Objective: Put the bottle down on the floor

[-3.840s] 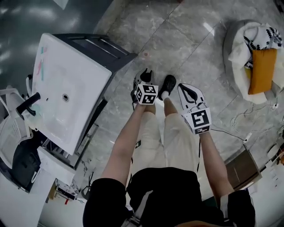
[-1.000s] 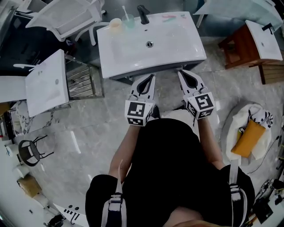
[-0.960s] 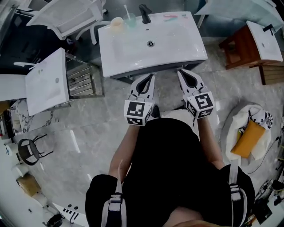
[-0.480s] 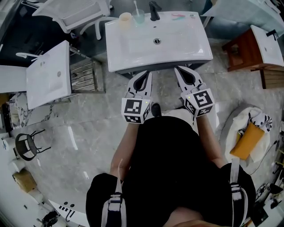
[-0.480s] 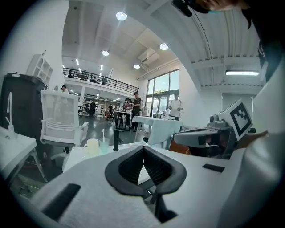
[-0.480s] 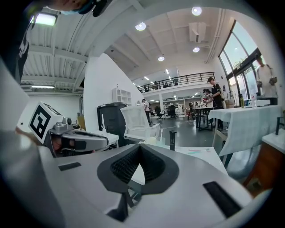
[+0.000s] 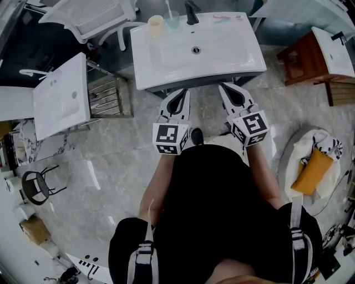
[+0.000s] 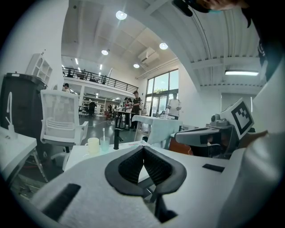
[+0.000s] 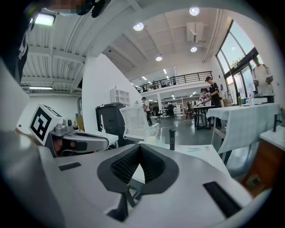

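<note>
No bottle shows anywhere; the sink surface ahead carries cups and a tap. The left gripper and right gripper are both closed on nothing. The task seems unstarted, and the next move means locating the bottle and opening jaws.

The white washbasin counter blocks the way ahead, 2 cups and a tap along its far edge; bare marble floor lies open at left.
</note>
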Demonstrator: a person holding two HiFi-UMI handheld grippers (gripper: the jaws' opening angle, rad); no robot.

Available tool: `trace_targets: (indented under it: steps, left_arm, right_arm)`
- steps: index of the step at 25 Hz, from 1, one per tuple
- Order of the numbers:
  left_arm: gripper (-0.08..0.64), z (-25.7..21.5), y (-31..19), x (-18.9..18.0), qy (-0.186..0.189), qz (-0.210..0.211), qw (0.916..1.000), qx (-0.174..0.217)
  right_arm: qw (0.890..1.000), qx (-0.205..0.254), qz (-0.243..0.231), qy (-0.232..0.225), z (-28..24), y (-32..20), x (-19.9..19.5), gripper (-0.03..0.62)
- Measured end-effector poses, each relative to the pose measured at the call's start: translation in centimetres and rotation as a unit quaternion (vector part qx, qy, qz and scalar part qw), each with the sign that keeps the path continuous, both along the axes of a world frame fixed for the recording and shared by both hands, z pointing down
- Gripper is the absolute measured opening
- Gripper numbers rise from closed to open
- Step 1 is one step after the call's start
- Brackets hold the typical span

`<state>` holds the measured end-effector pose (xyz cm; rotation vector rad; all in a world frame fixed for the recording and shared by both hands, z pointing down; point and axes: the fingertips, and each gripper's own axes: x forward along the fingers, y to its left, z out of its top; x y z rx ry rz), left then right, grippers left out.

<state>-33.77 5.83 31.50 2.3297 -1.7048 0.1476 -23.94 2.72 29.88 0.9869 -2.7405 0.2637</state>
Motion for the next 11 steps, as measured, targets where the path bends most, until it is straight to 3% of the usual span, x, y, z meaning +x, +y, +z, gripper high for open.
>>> trace_targets:
  steps: [11]
  left_arm:
    - [0.02,0.74,0.19,0.02,0.003,0.008,0.9999,-0.009]
  right_arm:
    - [1.0,0.003,0.005,0.007,0.22,0.14,-0.09,0.003]
